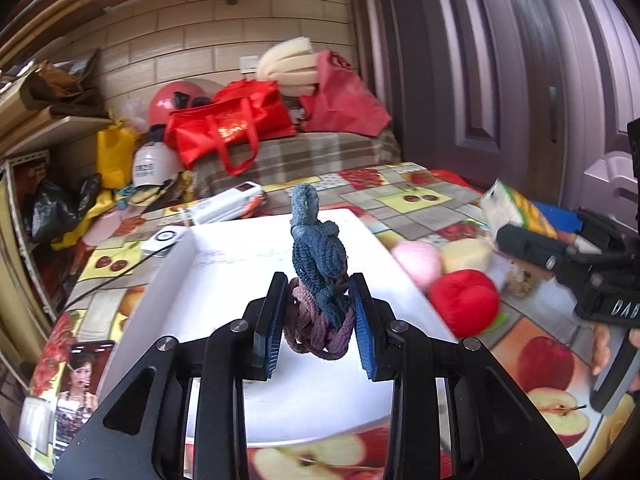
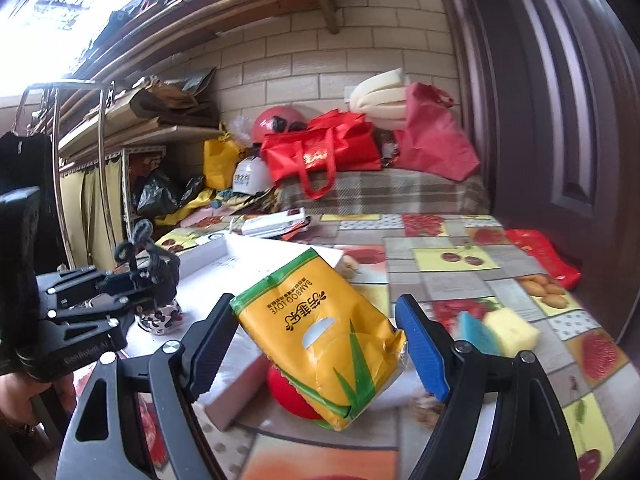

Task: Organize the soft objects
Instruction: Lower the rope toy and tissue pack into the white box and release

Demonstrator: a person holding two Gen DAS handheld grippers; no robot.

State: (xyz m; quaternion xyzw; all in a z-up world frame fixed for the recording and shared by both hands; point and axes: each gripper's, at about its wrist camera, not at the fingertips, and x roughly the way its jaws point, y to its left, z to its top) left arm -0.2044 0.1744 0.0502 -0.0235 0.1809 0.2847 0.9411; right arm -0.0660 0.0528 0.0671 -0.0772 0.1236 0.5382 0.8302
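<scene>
Between your left gripper's (image 1: pixel 320 316) pads sits a knot of hair ties (image 1: pixel 318 276), blue over purple, clamped and held above the white tray (image 1: pixel 224 292). Your right gripper (image 2: pixel 316 344) has its jaws around the yellow tissue pack (image 2: pixel 320 336); the left pad touches it, but a gap shows at the blue finger (image 2: pixel 424 348), so I cannot tell whether it is truly gripped. You appear to be mid-carry, bringing soft things to the tray. Next, lower the ties to the tray floor and part the pads. Outward on the fruit-print tablecloth (image 1: pixel 404 196) wait a red plush (image 1: pixel 464 300), a pink puff (image 1: pixel 416 260) and a yellow sponge (image 1: pixel 466 254), just beside the tray's right wall. Your right gripper hangs near them and could crowd the approach.
</scene>
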